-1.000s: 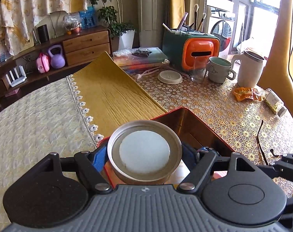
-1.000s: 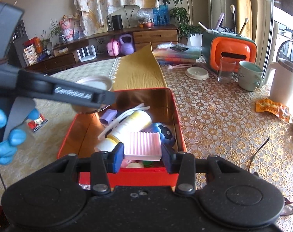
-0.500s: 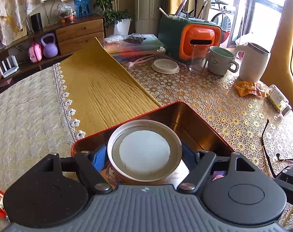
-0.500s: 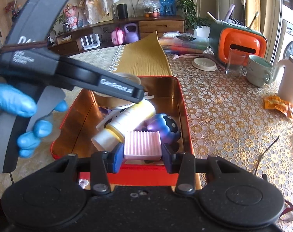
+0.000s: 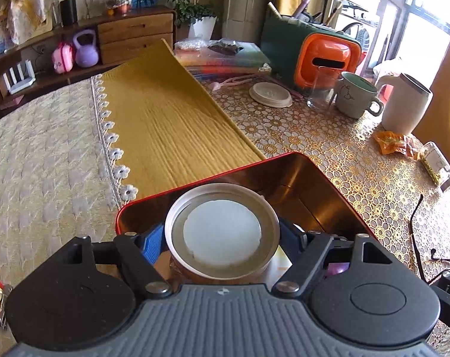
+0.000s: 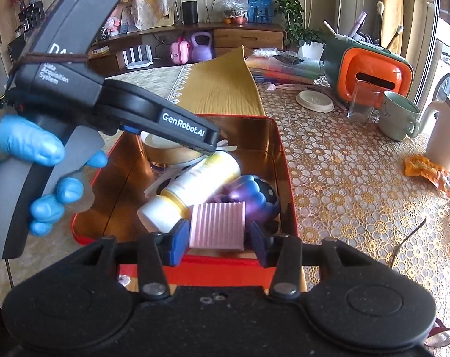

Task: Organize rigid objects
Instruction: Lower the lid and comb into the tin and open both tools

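1. So, your left gripper [image 5: 223,235] is clamped on the round tin [image 5: 223,232], blue pads on both sides of it, and it hangs over the far end of the red box [image 5: 323,184]. Whether the tin touches the floor of the box yet, can't tell.
2. Your right gripper [image 6: 217,238] has the pink ribbed block [image 6: 217,226] between its pads at the near end of the same box. The left pad touches it, but there looks to be a sliver of gap on the right, so I can't tell if it's actually squeezed or just loose.
3. Already in the box, just past the block: a white bottle [image 6: 195,187] lying on its side and a purple toy [image 6: 251,196] beside it.
4. Progress, my guess: fairly far along. Two things sit inside, and both things you're carrying are over the box. Left to do is let go of the tin and the block.
5. Off to the right of both grippers the mug [image 5: 357,95], glass [image 5: 323,89] and white lid [image 5: 271,94] sit on the table. No idea if those count.
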Demonstrator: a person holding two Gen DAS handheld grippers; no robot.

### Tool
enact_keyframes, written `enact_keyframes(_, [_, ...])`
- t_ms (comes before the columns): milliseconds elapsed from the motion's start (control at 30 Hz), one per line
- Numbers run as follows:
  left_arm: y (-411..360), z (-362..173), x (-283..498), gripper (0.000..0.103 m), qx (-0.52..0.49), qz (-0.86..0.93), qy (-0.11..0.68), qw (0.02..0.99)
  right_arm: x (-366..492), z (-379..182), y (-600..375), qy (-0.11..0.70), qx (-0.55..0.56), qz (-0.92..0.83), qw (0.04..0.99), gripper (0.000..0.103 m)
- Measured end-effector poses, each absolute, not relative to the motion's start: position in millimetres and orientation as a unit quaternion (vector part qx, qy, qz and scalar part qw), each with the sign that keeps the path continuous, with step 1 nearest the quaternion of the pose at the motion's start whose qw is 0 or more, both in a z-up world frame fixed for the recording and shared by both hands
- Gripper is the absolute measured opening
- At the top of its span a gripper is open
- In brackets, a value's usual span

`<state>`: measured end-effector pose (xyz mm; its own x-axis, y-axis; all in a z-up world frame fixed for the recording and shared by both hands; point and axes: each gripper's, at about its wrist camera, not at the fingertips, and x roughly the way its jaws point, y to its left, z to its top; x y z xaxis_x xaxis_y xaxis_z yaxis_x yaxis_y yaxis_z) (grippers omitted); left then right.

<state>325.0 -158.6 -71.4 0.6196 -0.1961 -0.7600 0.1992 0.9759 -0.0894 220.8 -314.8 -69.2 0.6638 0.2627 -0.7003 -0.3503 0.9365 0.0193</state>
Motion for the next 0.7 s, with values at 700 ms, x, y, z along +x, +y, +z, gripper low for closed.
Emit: enact_keyframes(700, [-137, -44, 292, 0.08, -0.029, -0.143, 0.379, 0.914, 202, -47, -311, 0.359, -0.052, 0.159, 0.918, 0.067])
